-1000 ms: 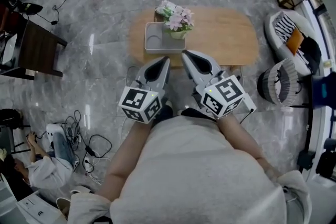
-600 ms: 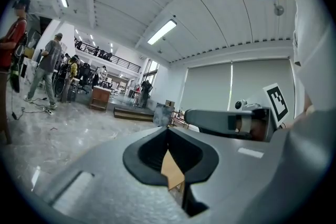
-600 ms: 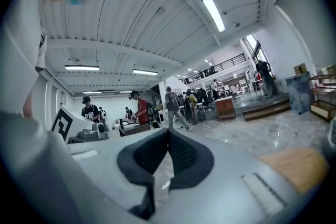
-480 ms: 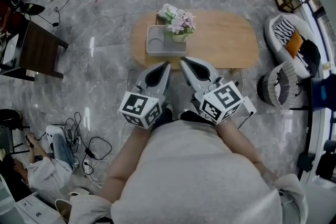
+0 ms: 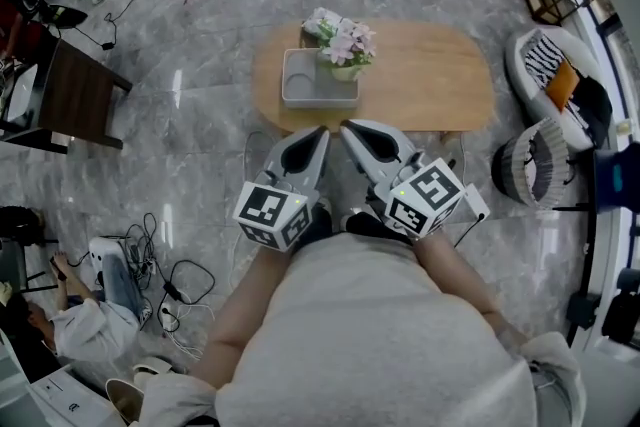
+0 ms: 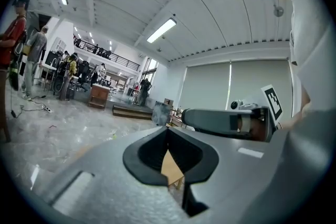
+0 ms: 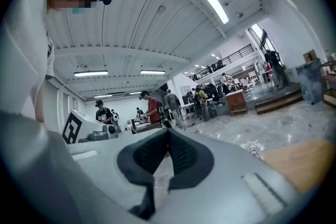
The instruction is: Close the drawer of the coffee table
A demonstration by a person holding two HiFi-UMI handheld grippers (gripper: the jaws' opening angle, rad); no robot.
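Note:
The oval wooden coffee table [image 5: 430,75] stands on the marble floor ahead of me. No drawer front shows from above. My left gripper [image 5: 322,130] and right gripper [image 5: 344,126] are both shut and empty, tips nearly together just short of the table's near edge. In the left gripper view the left gripper [image 6: 168,129] has its jaws closed, with a sliver of the wooden table [image 6: 171,168] showing behind them. In the right gripper view the right gripper [image 7: 168,131] is closed too, and the table's top [image 7: 304,162] lies at the lower right.
A grey tray [image 5: 318,81] and a pot of pink flowers [image 5: 342,43] sit on the table's left half. A dark side table [image 5: 75,95] stands at left, cables [image 5: 160,255] lie on the floor, and a round basket [image 5: 530,160] is at right.
Both grippers have drawn back a little from over the table's near edge towards me, and their tips have come closer together. Both stay shut.

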